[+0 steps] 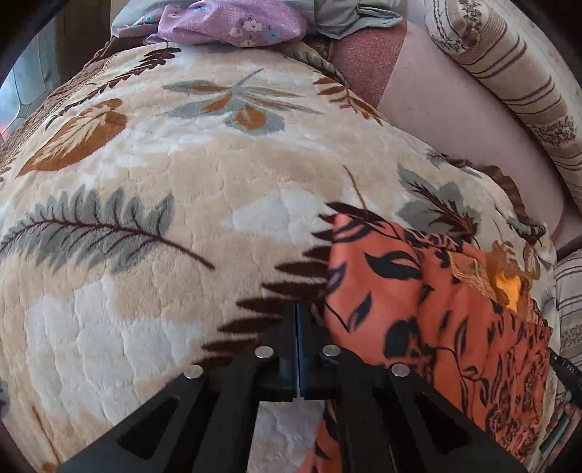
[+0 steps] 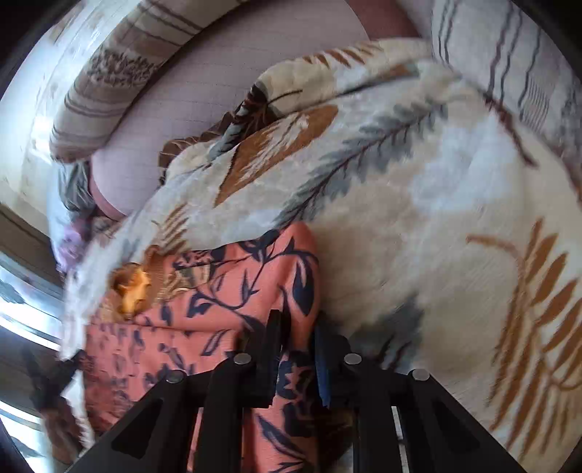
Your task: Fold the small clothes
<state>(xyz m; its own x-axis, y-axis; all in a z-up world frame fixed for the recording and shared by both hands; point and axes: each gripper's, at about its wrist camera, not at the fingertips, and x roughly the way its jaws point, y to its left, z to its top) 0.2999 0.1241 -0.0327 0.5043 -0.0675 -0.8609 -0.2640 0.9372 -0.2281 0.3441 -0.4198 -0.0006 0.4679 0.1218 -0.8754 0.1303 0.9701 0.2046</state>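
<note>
An orange garment with dark leaf print (image 1: 429, 302) lies on a fleece blanket (image 1: 182, 182) at the lower right of the left wrist view. My left gripper (image 1: 298, 309) is shut, its tips at the garment's left edge; I cannot tell if cloth is pinched. In the right wrist view the same garment (image 2: 218, 291) lies lower left, and my right gripper (image 2: 296, 324) holds a fold of it between its fingers. An orange-yellow patch (image 2: 132, 287) shows at the garment's far end.
A pile of lilac and grey clothes (image 1: 232, 22) lies at the blanket's far end. A striped cushion (image 1: 509, 83) and the pink sofa seat (image 1: 454, 120) are at the right. The blanket (image 2: 436, 218) fills the right wrist view's right side.
</note>
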